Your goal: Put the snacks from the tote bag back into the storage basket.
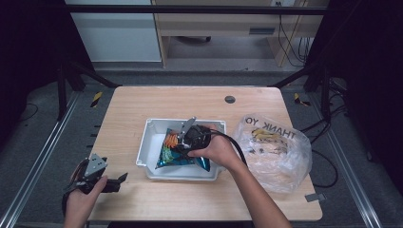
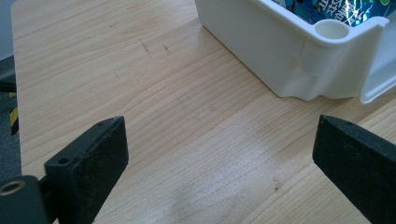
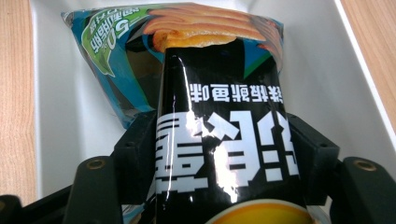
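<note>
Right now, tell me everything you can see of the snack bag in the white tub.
The snack bag is glossy foil, blue and black with white lettering, green patches and pictured orange chips. It looks puffed and sealed. It lies inside the white tub on the table, one corner sticking over the tub's near rim in the high view. The right gripper has the bag between its fingers, one finger at each side of it.

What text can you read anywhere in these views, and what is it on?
"THANK YO", upside down: clear plastic bag on the table.
"50" with Chinese characters, too small to read: green patch on the snack bag in the white bin.
Large white Chinese characters, upside down: same bag's black panel.
</note>
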Available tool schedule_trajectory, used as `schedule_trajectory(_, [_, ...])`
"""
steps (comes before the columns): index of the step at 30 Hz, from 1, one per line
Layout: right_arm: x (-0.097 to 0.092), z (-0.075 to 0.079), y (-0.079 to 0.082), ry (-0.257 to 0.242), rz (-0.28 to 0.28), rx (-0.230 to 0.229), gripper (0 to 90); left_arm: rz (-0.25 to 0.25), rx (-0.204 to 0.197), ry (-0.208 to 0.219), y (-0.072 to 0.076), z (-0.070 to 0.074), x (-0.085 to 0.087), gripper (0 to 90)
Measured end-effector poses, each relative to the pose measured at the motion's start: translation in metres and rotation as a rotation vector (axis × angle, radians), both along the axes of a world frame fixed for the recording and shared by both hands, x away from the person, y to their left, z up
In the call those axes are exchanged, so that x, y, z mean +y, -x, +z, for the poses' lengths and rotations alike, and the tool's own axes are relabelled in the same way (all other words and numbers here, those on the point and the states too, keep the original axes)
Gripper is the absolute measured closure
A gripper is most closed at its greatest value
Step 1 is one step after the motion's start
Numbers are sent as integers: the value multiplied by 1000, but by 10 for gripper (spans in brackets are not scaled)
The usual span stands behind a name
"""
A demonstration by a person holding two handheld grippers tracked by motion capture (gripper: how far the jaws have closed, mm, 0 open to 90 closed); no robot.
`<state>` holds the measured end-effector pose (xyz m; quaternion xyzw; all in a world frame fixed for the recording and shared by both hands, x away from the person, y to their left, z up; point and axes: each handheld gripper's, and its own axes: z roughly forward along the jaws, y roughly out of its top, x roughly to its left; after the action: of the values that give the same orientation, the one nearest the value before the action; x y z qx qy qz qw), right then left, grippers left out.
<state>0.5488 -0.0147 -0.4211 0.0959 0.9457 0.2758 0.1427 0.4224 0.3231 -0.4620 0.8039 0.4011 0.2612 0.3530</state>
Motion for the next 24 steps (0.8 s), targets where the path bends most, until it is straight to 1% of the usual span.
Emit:
schedule_trajectory(4, [0,2,1,2,-10,-4,306,2,-1,0,0,0,1,31])
schedule_trajectory(6, [0,2,1,0,-14,-11,267,2,-1,0,0,0,1,31])
schedule_trajectory(11, [-2,5,3,-6,-15,-30,224,2,0,1,0,0,0,31])
schedule_trajectory(12, [-3,8,4,-11,-24,-33,207,1,0,1,0,0,0,31])
schedule_trajectory(20, [-9,15,7,-41,-52,-35,163,2,1,3,0,0,0,31])
schedule_trajectory(22, [-13,20,10,-56,-55,-41,151,2,1,3,0,0,0,31])
schedule_trajectory(24, [-14,22,12,-62,-60,-34,140,1,2,2,0,0,0,31])
